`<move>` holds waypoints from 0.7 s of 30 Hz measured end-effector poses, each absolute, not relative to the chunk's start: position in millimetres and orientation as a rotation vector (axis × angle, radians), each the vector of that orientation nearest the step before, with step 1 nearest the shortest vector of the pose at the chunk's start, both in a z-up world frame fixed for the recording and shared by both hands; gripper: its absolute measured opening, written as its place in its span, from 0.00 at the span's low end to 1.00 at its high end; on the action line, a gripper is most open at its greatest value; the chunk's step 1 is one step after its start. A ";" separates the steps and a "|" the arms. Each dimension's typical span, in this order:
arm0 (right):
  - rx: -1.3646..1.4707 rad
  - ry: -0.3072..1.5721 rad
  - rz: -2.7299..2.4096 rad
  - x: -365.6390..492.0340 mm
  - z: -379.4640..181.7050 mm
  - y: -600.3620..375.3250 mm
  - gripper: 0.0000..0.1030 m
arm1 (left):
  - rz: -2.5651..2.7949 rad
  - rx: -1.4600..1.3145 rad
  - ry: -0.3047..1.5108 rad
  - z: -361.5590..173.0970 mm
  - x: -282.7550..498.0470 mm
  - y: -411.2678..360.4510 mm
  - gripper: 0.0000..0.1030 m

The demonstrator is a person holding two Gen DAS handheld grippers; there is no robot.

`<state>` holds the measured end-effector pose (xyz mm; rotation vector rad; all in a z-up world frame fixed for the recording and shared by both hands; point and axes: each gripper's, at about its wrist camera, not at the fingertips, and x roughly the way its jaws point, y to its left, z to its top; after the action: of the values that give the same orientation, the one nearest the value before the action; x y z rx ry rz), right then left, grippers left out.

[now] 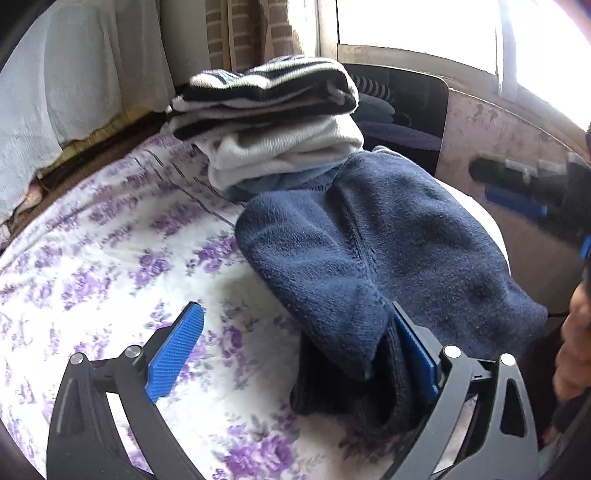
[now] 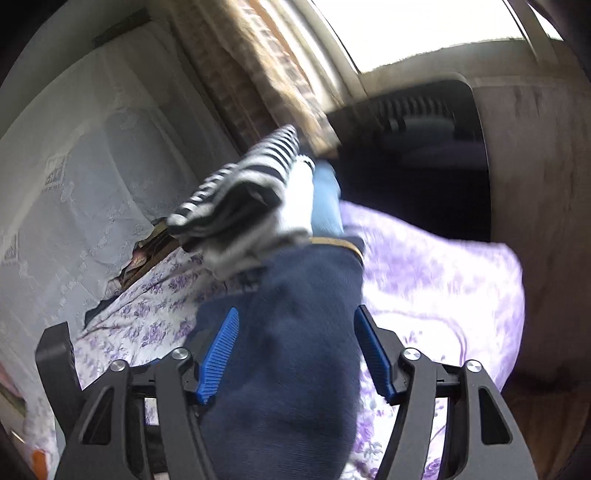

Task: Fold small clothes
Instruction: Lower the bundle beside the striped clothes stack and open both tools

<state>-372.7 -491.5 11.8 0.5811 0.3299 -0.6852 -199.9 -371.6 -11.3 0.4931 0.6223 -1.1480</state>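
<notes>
Floral purple-and-white bed sheet (image 1: 110, 236) forms the work surface; a window (image 1: 417, 26) and a patterned curtain (image 1: 251, 33) stand behind it, and a white lace cover (image 1: 55, 92) hangs along the left.

Hidden or unclear: the right wrist view is motion-blurred, so fabric detail there is poor. The navy garment (image 1: 369, 240) covers part of the sheet's right side and runs under the lower frame edge in the right wrist view. A dark container (image 1: 406, 118) behind the stack is shadowed; its contents cannot be identified. A person's hand (image 1: 576, 332) is cut off at the right edge of the left wrist view.

Task item: the navy garment is thick, fleecy knit, doubled over with a seam ridge down its middle. It lies on the sheet just in front of a stack of folded clothes (image 1: 269, 122): striped black-and-white on top, white below, pale blue at the bottom.

Left gripper (image 1: 295, 354): jaws spread wide; the garment's folded end rests against the right pad, the left pad stands clear over bare sheet. Right gripper (image 2: 295, 354): jaws partly apart with the navy cloth between them; whether the pads press on it cannot be determined.

Clearance: open sheet lies left of the garment; the bed's right edge drops off near the wall (image 1: 498, 129).
</notes>
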 end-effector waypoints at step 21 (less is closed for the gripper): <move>0.500 0.493 -0.797 -348.7 3.0 -489.7 0.24 | -1.144 0.482 0.638 -14.4 -194.6 -371.4 0.96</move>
<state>-348.7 -489.7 3.0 0.5003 0.4926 -0.7971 -194.6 -371.4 -14.4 0.4819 0.6383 -1.1439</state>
